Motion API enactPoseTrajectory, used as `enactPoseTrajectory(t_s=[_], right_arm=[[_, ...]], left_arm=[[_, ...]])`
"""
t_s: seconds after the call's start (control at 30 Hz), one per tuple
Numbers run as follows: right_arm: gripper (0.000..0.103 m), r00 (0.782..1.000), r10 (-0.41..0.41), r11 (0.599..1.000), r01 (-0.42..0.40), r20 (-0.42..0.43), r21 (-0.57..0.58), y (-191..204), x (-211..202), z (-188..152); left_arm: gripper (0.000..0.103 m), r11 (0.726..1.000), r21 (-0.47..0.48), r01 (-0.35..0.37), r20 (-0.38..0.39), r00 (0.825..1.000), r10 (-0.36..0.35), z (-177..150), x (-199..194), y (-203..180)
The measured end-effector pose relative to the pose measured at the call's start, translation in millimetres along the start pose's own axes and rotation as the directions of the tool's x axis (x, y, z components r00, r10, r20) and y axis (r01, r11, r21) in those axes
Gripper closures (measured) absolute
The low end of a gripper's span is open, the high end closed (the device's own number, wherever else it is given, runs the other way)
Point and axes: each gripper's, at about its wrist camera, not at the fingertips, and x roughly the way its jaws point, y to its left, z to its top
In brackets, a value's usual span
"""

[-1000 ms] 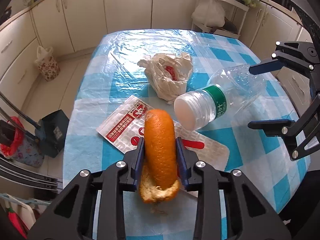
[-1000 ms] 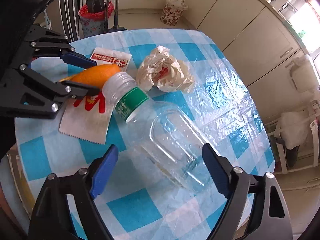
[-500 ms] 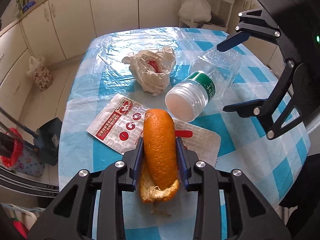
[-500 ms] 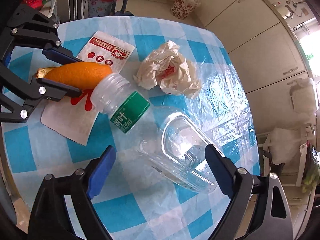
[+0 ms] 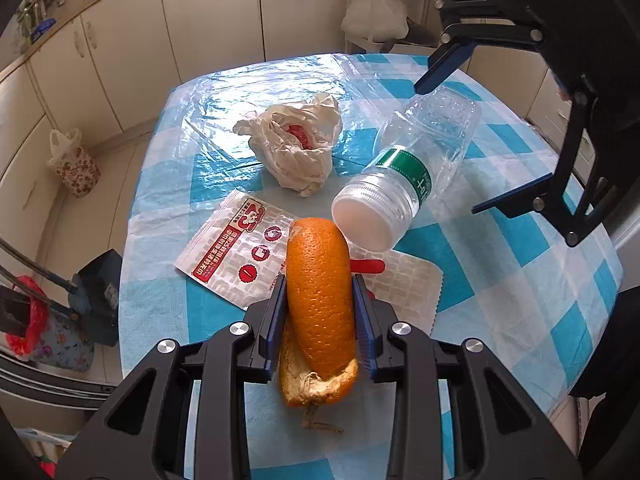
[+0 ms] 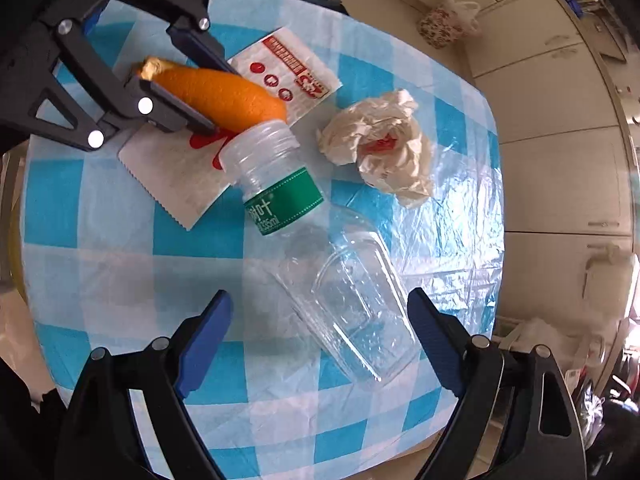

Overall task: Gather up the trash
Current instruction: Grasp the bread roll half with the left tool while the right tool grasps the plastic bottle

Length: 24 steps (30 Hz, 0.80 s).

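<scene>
Seen from the left wrist, the floor past the left edge of the table (image 5: 160, 300) holds a dark dustpan (image 5: 98, 296) with a red-lined bin (image 5: 24, 320) beside it, and further back a patterned bag (image 5: 76, 164) sits against the cabinets. On the blue-and-white checked cloth, a flat printed wrapper (image 5: 236, 252) lies near the left edge with a strip of bare cloth between it and the drop. The left gripper (image 5: 320, 320) pinches a long piece of orange peel (image 5: 320, 292) between its blue pads, the pith end toward the camera and the rounded tip reaching out over the wrapper. Behind the wrapper, toward the middle, sits a crumpled plastic bag (image 5: 296, 148) showing some red inside, with open cloth behind it up to the far edge. Just right of the peel's tip lies an empty clear bottle (image 5: 408, 176) with a green label, on its side, mouth toward the peel; whether the two touch is hard to tell. From the right wrist, the right gripper (image 6: 320, 340) is spread wide, its blue pads on either side of the bottle's base, neither clearly touching it. Bare checked cloth runs from there to the table's near and right edges.
</scene>
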Motion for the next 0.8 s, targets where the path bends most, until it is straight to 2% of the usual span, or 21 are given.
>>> enactPoseTrajectory(t_s=[0.1, 0.2, 0.27, 0.3, 0.33, 0.37, 0.4, 0.47, 0.5, 0.57, 0.63, 0.67, 0.73, 0.77, 0.8], right_arm=[[0.018, 1.000, 0.019, 1.000, -0.018, 0.001, -0.011, -10, 8, 7], [0.018, 0.991, 0.135, 0.984, -0.137, 0.023, 0.115, -33, 6, 9], [0.018, 0.976, 0.215, 0.961, -0.215, 0.024, 0.173, -37, 2, 8], [0.018, 0.962, 0.272, 0.944, -0.271, 0.020, 0.189, -38, -2, 7], [0.026, 0.947, 0.320, 0.928, -0.318, 0.021, 0.193, -39, -6, 6], [0.035, 0.945, 0.327, 0.927, -0.325, 0.022, 0.186, -40, -11, 7], [0.038, 0.956, 0.293, 0.942, -0.290, 0.007, 0.170, -40, -12, 8], [0.030, 0.986, 0.169, 0.983, -0.167, -0.015, 0.081, -32, -11, 12], [0.030, 0.992, 0.121, 0.993, -0.121, -0.021, 0.006, -24, -9, 14], [0.029, 0.996, 0.074, 0.991, -0.079, -0.049, -0.104, -9, -1, 17], [0.029, 0.992, 0.080, 0.985, -0.093, -0.095, -0.145, -5, 12, 20], [0.033, 0.988, 0.104, 0.983, -0.119, -0.112, -0.139, -6, 17, 20], [0.042, 0.972, 0.187, 0.978, -0.198, -0.146, -0.070, -14, 29, 21], [0.047, 0.964, 0.226, 0.973, -0.231, -0.142, -0.023, -17, 30, 20], [0.047, 0.956, 0.267, 0.964, -0.264, -0.125, 0.034, -22, 29, 16]], left_arm=[[0.073, 1.000, 0.007, 0.008, -0.005, 1.000, -0.008, 0, 0, 1], [0.073, 1.000, 0.008, 0.009, -0.013, 1.000, -0.009, 2, 0, 1], [0.073, 1.000, 0.004, 0.014, -0.016, 1.000, -0.014, 3, 1, 2], [0.073, 1.000, 0.001, 0.017, -0.017, 1.000, -0.017, 4, 1, 3], [0.073, 1.000, -0.002, 0.019, -0.017, 1.000, -0.019, 4, 1, 4], [0.073, 1.000, -0.003, 0.019, -0.018, 1.000, -0.019, 5, 1, 4], [0.073, 1.000, -0.004, 0.017, -0.018, 1.000, -0.017, 5, 2, 4], [0.073, 1.000, -0.008, 0.019, -0.017, 1.000, -0.019, 5, 2, 4], [0.073, 1.000, -0.011, 0.021, -0.016, 1.000, -0.022, 5, 2, 4], [0.073, 1.000, -0.010, 0.023, -0.013, 1.000, -0.023, 4, 2, 5], [0.073, 1.000, -0.013, 0.028, -0.009, 1.000, -0.028, 3, 2, 5], [0.073, 0.999, -0.016, 0.031, -0.008, 0.999, -0.031, 3, 1, 6], [0.074, 0.999, -0.017, 0.032, -0.008, 0.999, -0.032, 2, 1, 8], [0.074, 0.999, -0.020, 0.030, -0.008, 1.000, -0.030, 1, 1, 9], [0.076, 0.999, -0.025, 0.030, -0.006, 1.000, -0.030, 1, 0, 10]])
